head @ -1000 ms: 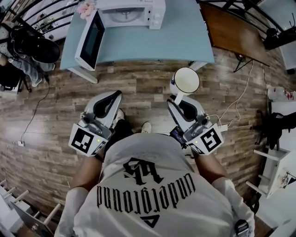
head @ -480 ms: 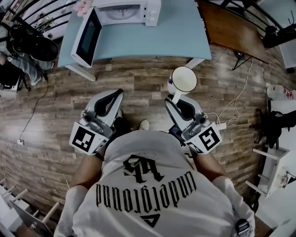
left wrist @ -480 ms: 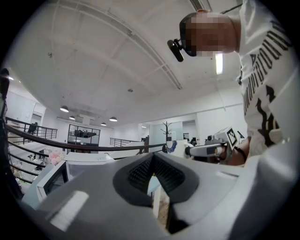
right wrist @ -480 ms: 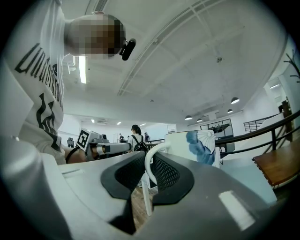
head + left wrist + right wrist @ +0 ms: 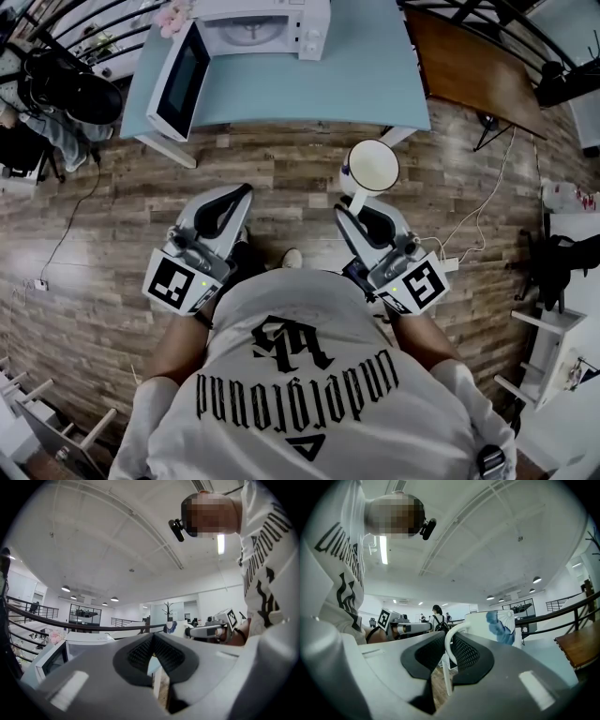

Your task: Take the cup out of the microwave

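The white cup [image 5: 372, 167], with a blue pattern on its side [image 5: 497, 627], hangs over the wooden floor in front of the table. My right gripper [image 5: 355, 204] is shut on its thin handle, which runs between the pads [image 5: 464, 652]. The microwave [image 5: 253, 28] stands on the blue table [image 5: 375, 84] with its door [image 5: 178, 80] swung open to the left; its turntable shows inside. My left gripper [image 5: 234, 199] is held level beside the right one, its tips together with nothing between them [image 5: 153, 635].
A brown table [image 5: 469, 66] adjoins the blue one at the right. Cables [image 5: 469, 220] trail over the floor to the right. A dark-clothed person [image 5: 66, 94] sits at the upper left. White shelving [image 5: 553, 347] stands at the right edge.
Hardly anything differs. The cup stays in the right gripper at the same spot over the floor, and the left gripper has barely shifted.
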`<control>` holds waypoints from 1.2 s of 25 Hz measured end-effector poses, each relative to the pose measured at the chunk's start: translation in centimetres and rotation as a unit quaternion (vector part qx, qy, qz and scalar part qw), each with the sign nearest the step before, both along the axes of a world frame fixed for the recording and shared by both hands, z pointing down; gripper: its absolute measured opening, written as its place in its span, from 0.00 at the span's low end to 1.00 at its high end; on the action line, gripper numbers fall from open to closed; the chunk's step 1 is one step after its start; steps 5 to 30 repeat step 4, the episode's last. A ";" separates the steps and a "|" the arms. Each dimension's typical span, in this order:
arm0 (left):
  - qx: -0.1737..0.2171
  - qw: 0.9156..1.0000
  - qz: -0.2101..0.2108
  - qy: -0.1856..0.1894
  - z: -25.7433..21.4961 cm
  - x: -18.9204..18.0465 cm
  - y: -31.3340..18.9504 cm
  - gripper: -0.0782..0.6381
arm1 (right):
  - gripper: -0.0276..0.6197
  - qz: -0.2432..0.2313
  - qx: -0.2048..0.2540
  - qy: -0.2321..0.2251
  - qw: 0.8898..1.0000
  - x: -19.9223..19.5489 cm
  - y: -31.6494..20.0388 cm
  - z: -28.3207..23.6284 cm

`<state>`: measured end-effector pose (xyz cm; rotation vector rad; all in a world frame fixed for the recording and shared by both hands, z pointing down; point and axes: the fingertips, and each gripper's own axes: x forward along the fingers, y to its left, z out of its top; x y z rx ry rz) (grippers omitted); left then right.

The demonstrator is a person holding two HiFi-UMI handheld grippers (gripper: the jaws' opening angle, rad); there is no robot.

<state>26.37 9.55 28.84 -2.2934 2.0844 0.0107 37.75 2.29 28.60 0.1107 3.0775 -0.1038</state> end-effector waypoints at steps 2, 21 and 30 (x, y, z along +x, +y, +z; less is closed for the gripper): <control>0.001 1.000 -0.003 0.001 -0.1 -0.3 -0.2 0.18 | 0.12 -0.001 -0.001 0.001 1.000 -0.1 -0.3 0.1; 0.002 1.000 -0.006 -0.001 -0.2 -0.6 -0.4 0.18 | 0.12 -0.002 -0.003 0.001 1.000 -0.2 -0.5 0.2; 0.002 1.000 -0.006 -0.001 -0.2 -0.6 -0.4 0.18 | 0.12 -0.002 -0.003 0.001 1.000 -0.2 -0.5 0.2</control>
